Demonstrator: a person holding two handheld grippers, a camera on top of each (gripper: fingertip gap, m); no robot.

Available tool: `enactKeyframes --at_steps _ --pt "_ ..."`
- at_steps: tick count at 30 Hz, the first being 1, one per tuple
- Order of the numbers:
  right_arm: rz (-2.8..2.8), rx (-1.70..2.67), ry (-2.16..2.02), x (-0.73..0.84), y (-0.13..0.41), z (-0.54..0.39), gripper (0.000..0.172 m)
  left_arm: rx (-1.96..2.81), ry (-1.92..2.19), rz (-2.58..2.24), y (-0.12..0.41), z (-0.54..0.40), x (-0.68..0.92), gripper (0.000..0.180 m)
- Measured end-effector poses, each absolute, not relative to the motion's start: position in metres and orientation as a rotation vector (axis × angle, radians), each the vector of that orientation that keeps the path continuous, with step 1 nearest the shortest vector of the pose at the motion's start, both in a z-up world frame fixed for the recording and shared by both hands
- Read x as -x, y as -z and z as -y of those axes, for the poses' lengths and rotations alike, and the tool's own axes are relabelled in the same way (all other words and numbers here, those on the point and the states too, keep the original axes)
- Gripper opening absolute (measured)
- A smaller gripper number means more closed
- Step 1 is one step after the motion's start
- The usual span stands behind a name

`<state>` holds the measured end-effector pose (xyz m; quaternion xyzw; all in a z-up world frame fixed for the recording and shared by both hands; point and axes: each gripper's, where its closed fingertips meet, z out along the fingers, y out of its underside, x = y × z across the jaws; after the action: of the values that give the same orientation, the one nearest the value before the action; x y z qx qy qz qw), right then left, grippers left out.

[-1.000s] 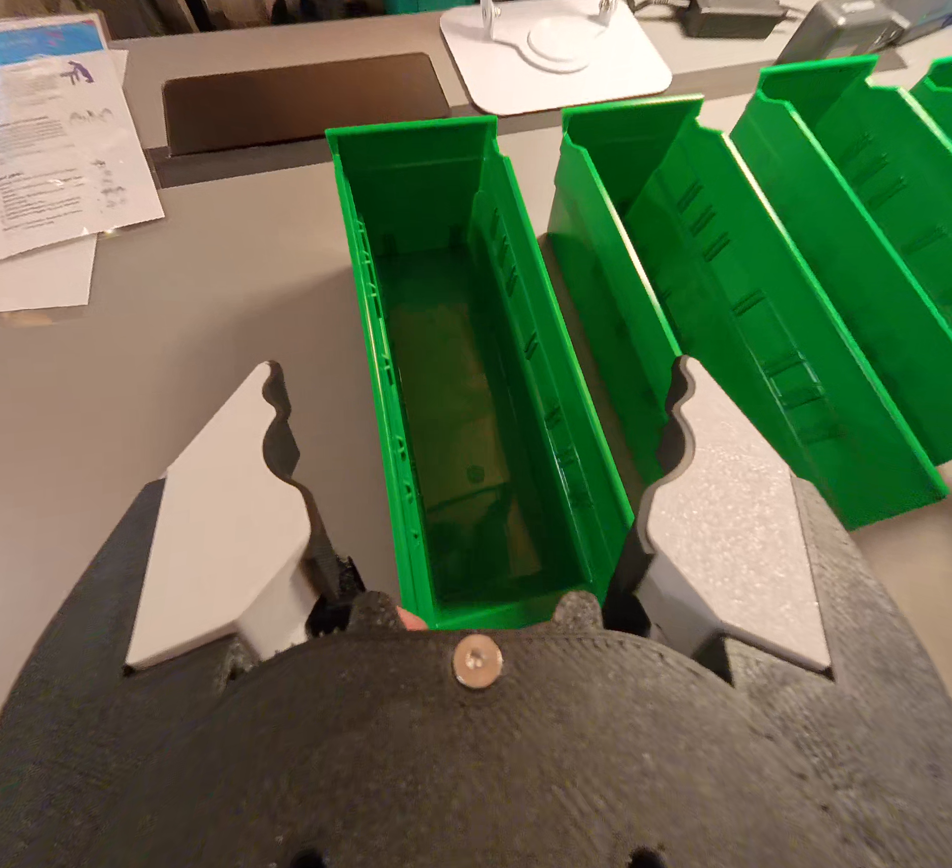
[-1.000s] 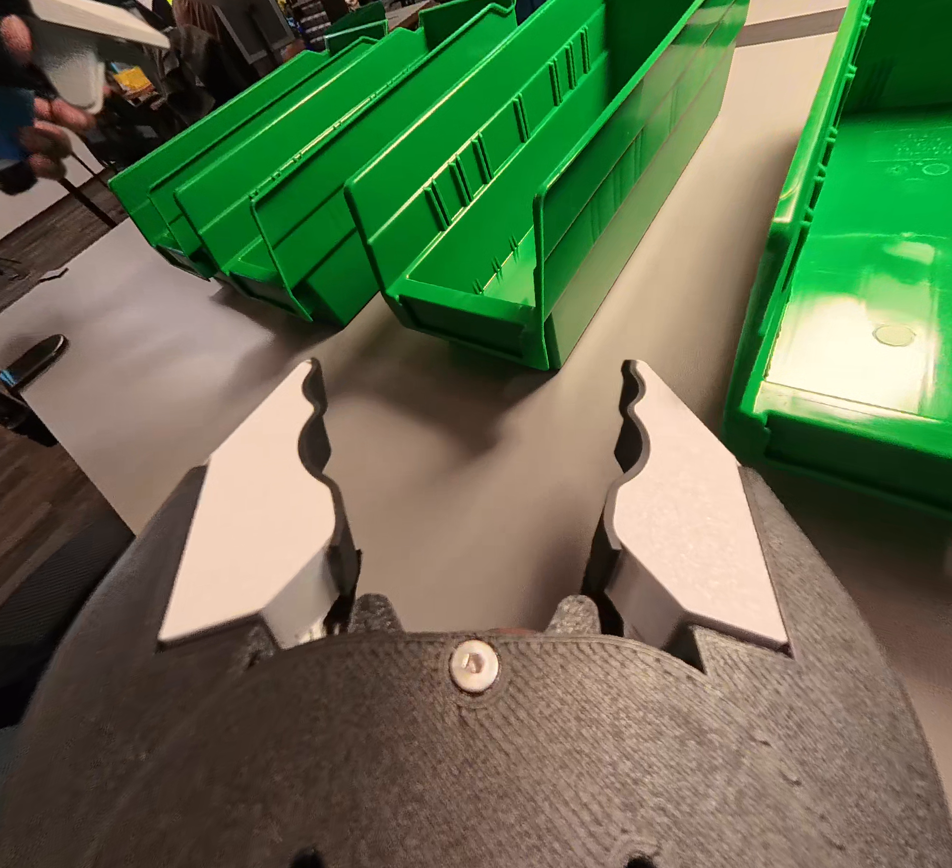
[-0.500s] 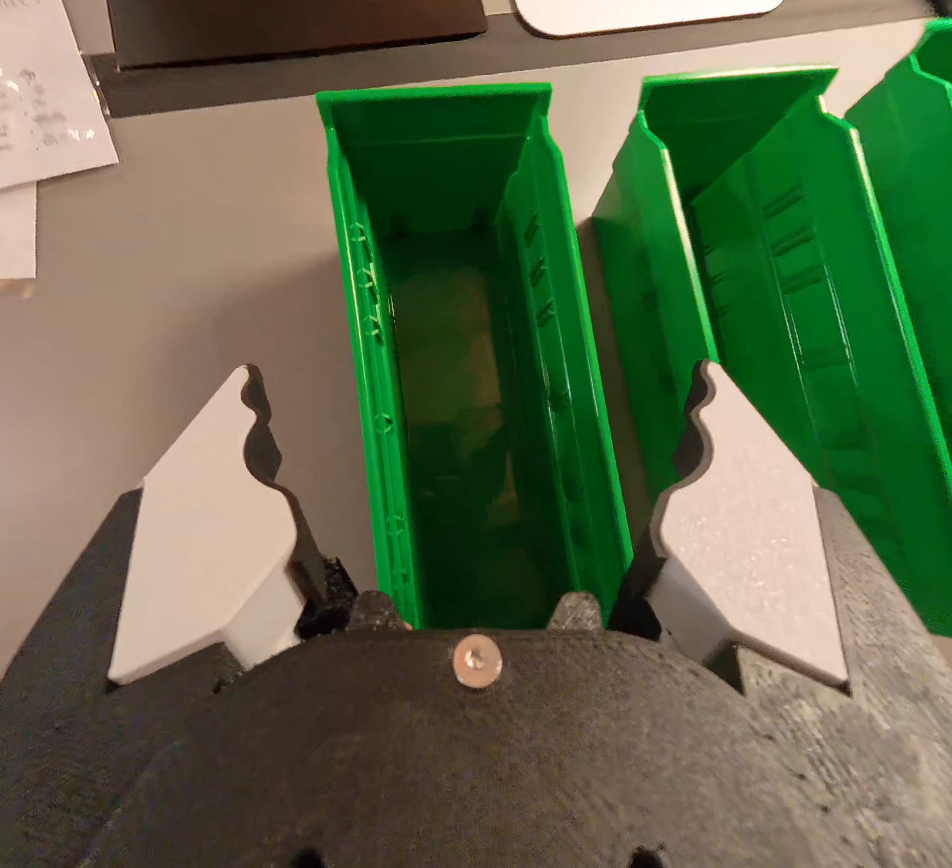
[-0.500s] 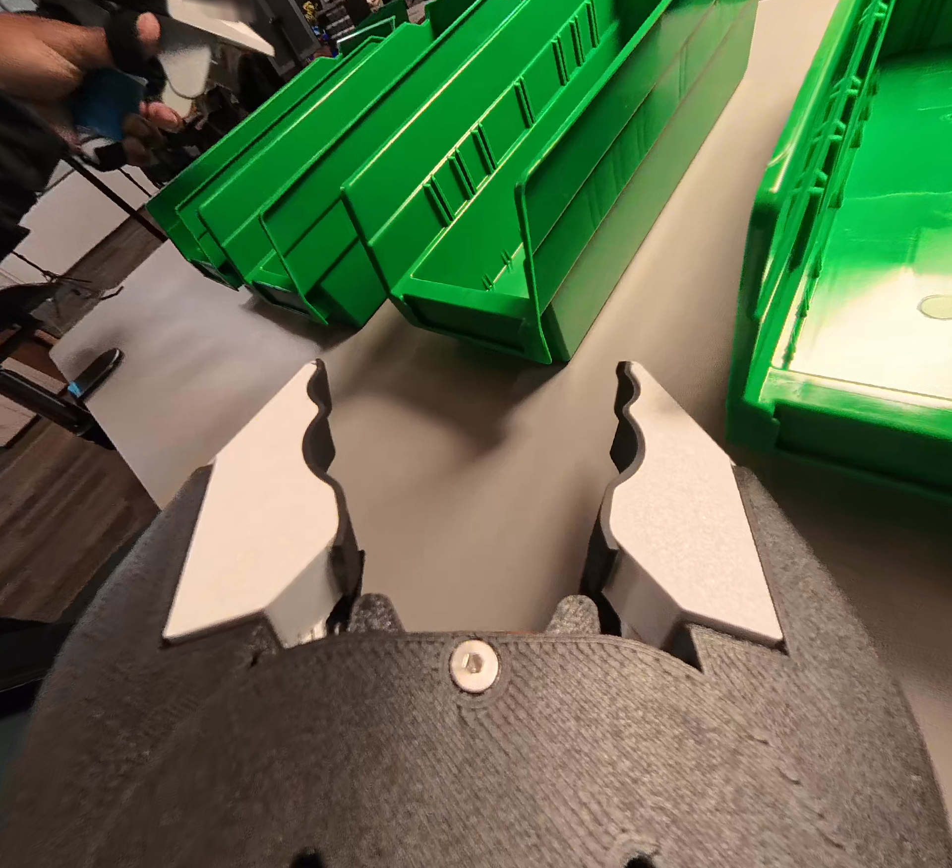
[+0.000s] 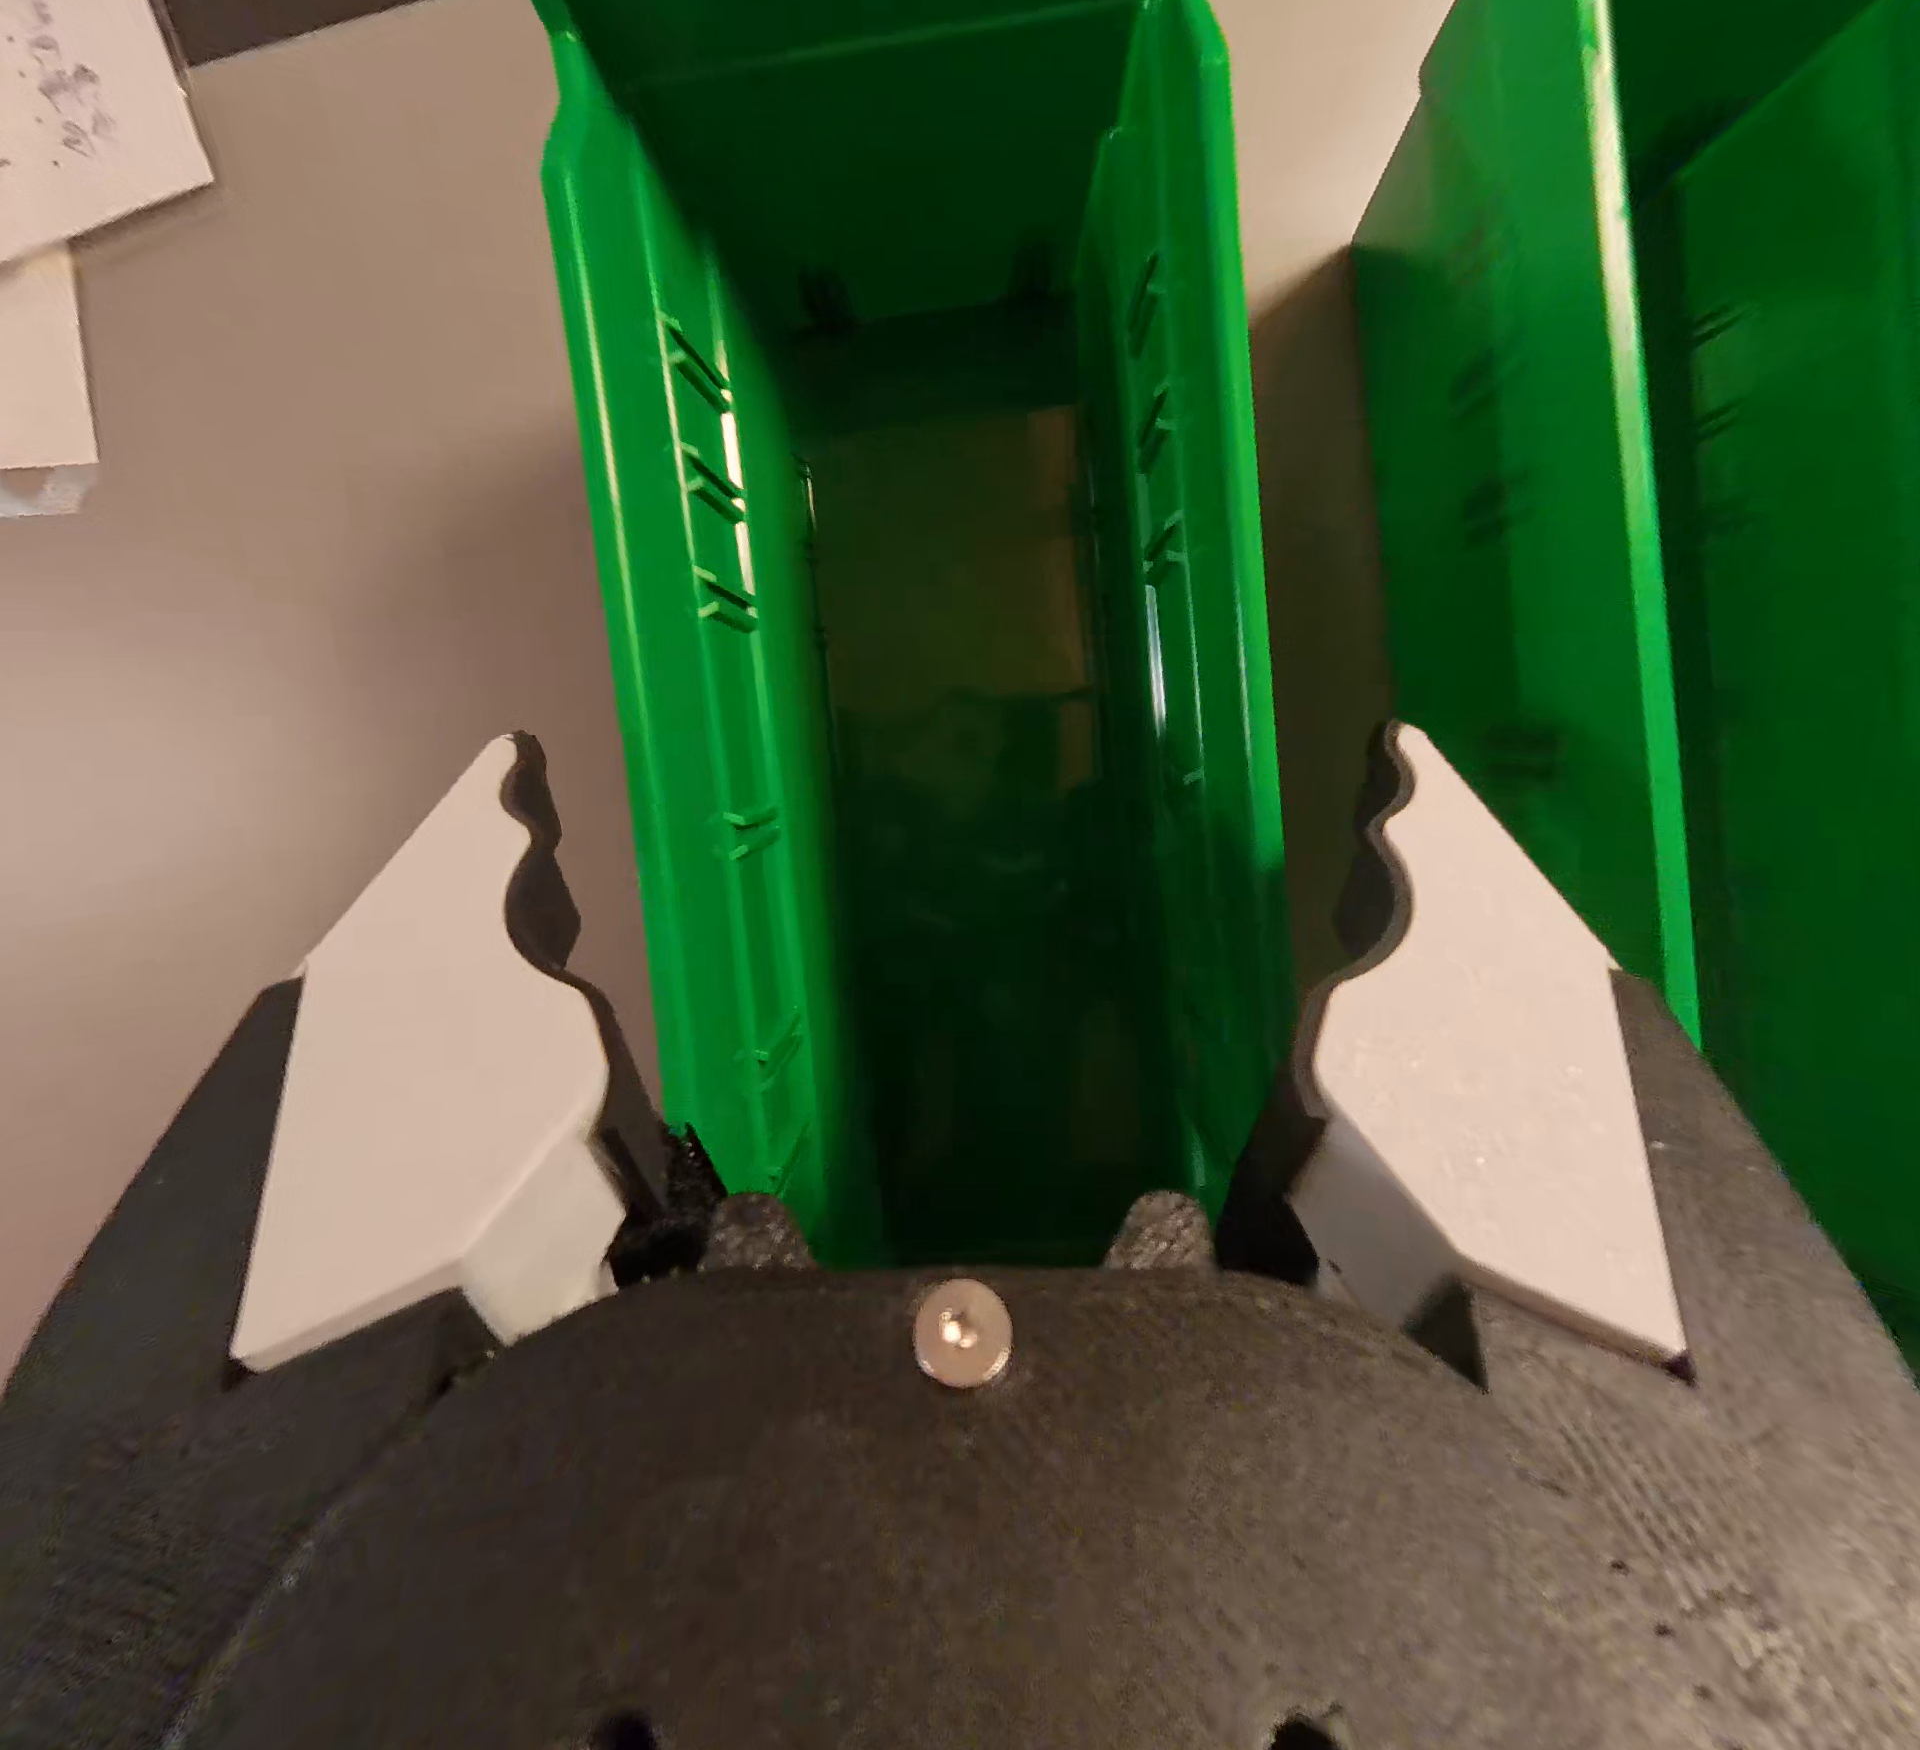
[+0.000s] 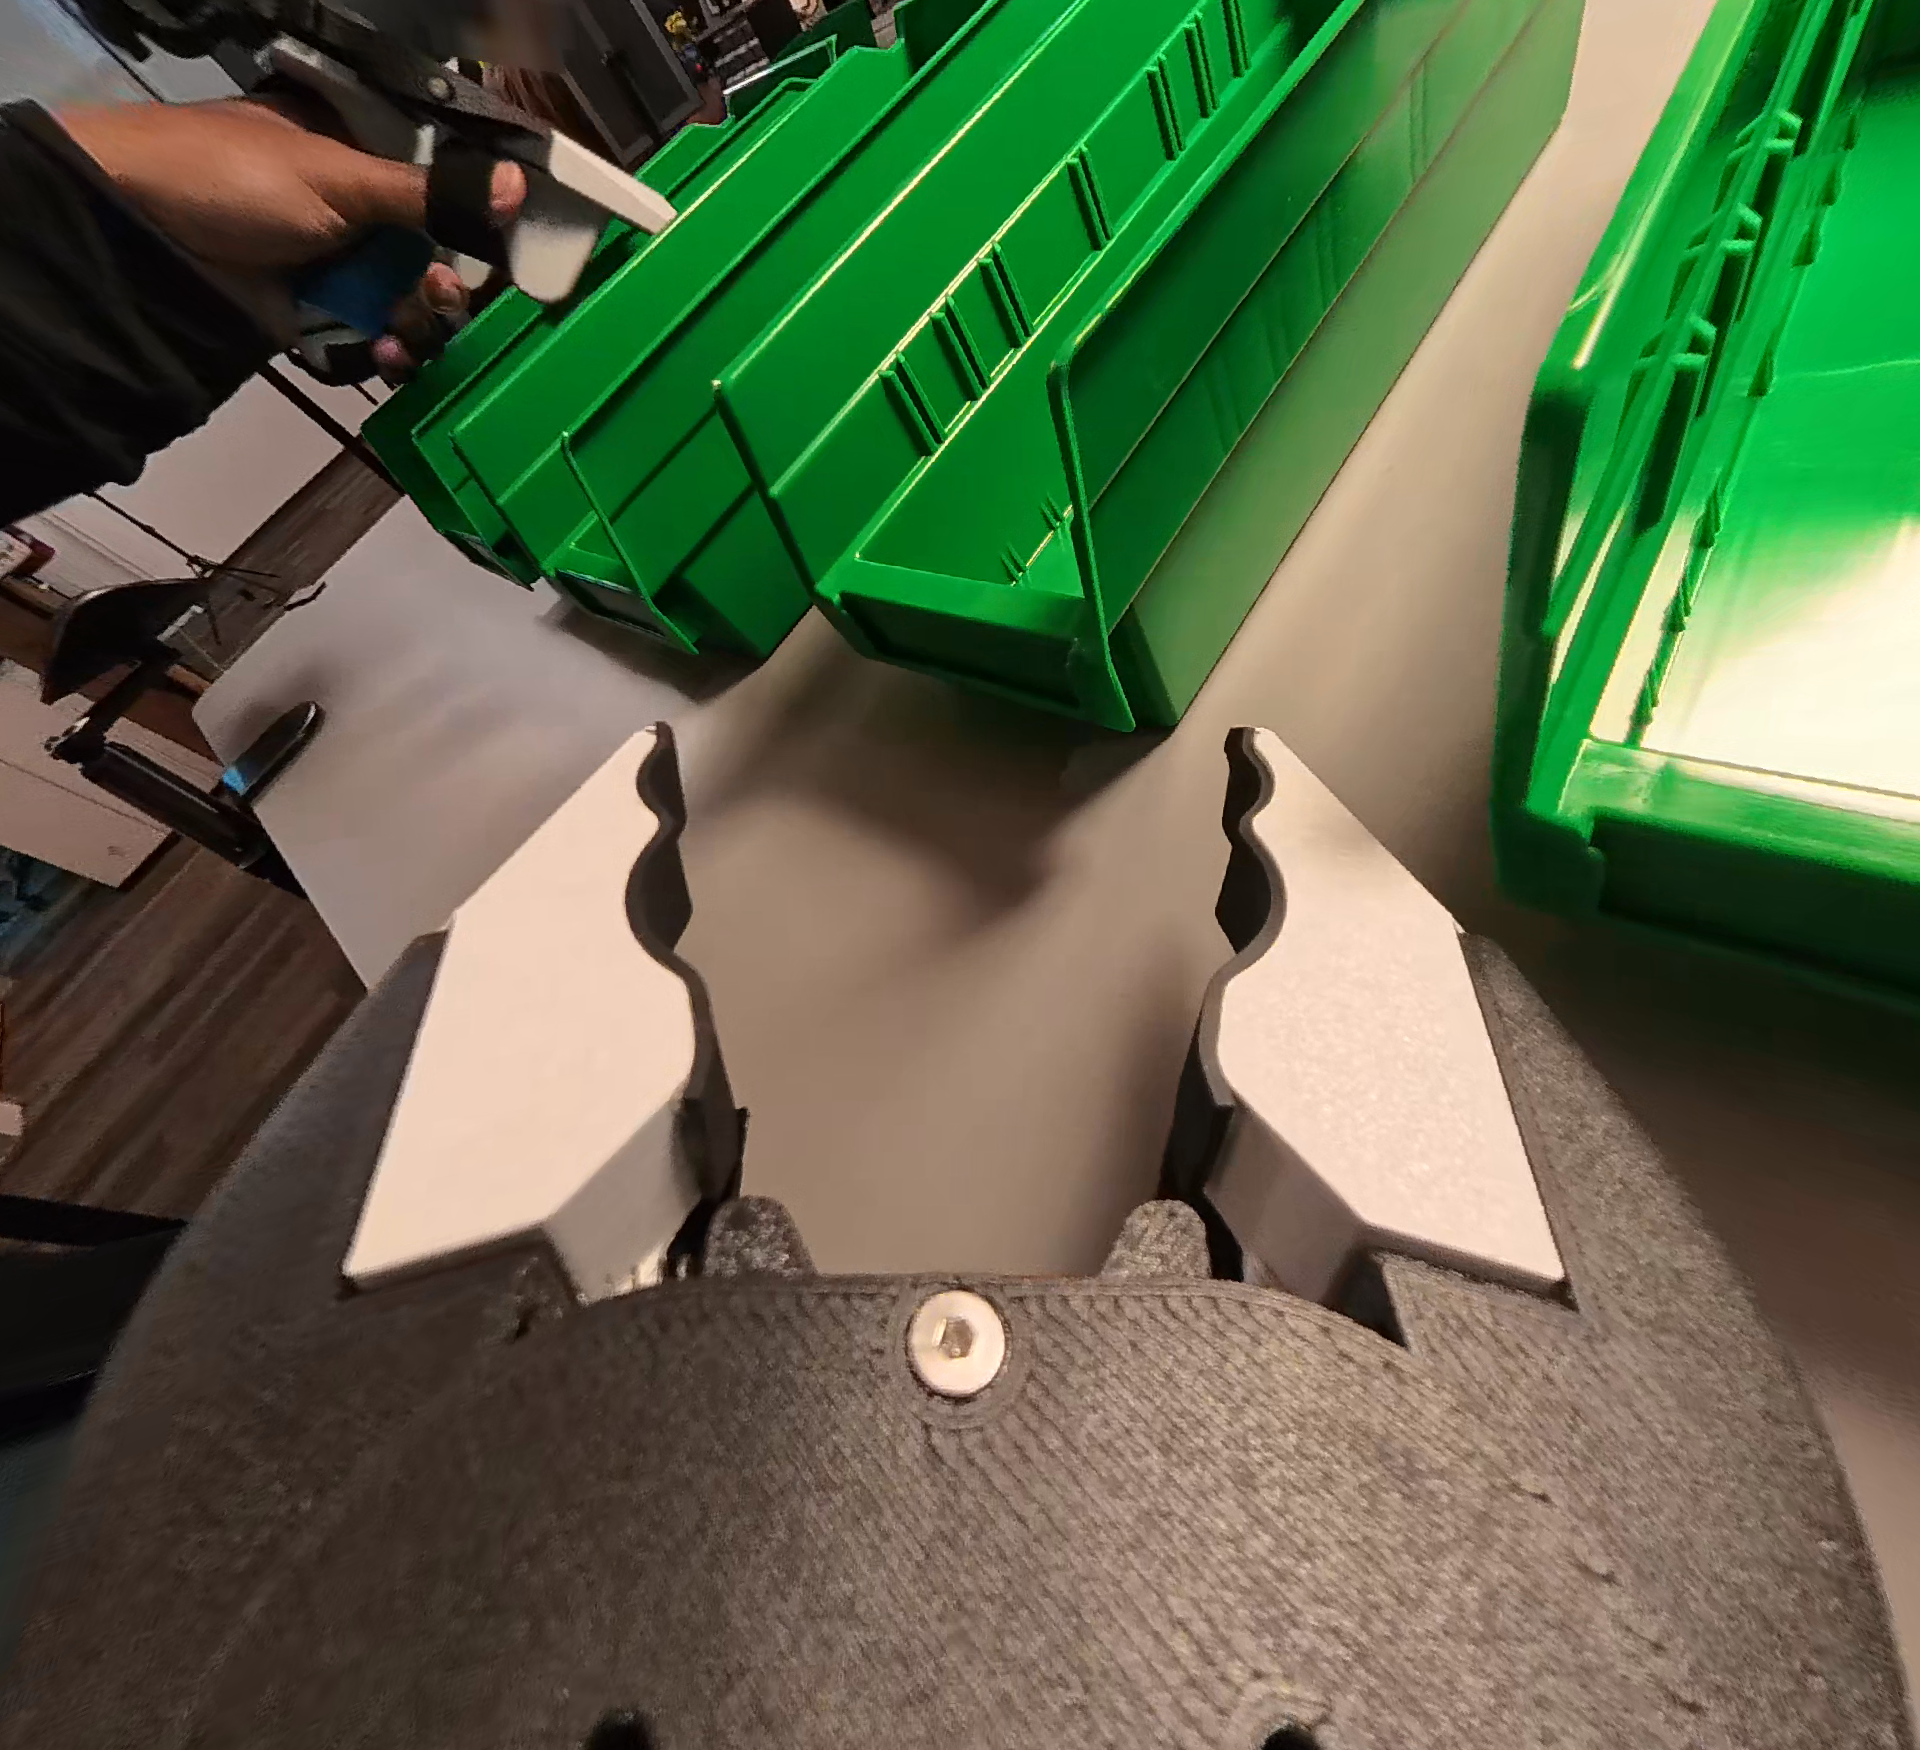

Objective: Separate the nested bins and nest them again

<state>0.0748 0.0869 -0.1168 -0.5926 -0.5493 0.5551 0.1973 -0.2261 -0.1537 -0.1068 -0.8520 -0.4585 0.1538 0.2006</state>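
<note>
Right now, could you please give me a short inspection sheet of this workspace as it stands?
Surface: grey tabletop, bare beneath the right gripper.
Job's things: green bins; one narrow bin stands between the left gripper's fingers, untouched; a row of bins side by side; another bin to the right.
Clutter: white papers at the left edge.
Grippers: left gripper open, straddling the narrow bin; right gripper open over bare table.
Cables: nothing seen.
Surroundings: wood floor, blurred office background.

Long green bins (image 6: 1195, 329) lay side by side on the tabletop (image 6: 935, 921), open tops up; one narrow bin (image 5: 914, 557) stood apart; several were nested (image 6: 644, 412).
</note>
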Motion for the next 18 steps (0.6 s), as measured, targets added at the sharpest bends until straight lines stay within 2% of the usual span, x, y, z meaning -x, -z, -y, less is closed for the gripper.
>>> enactKeyframes --at_steps 1,13,18 --pt "1.536 1.660 -1.560 -0.075 0.117 -0.087 0.105 2.401 -0.426 1.283 0.110 0.154 0.225 0.144" --pt "1.535 1.661 -1.597 -0.075 0.115 -0.086 0.103 2.511 -0.438 1.241 0.111 0.163 0.223 0.139" --pt "1.543 1.662 -1.602 -0.075 0.116 -0.085 0.102 2.622 -0.414 1.237 0.131 0.179 0.221 0.142"
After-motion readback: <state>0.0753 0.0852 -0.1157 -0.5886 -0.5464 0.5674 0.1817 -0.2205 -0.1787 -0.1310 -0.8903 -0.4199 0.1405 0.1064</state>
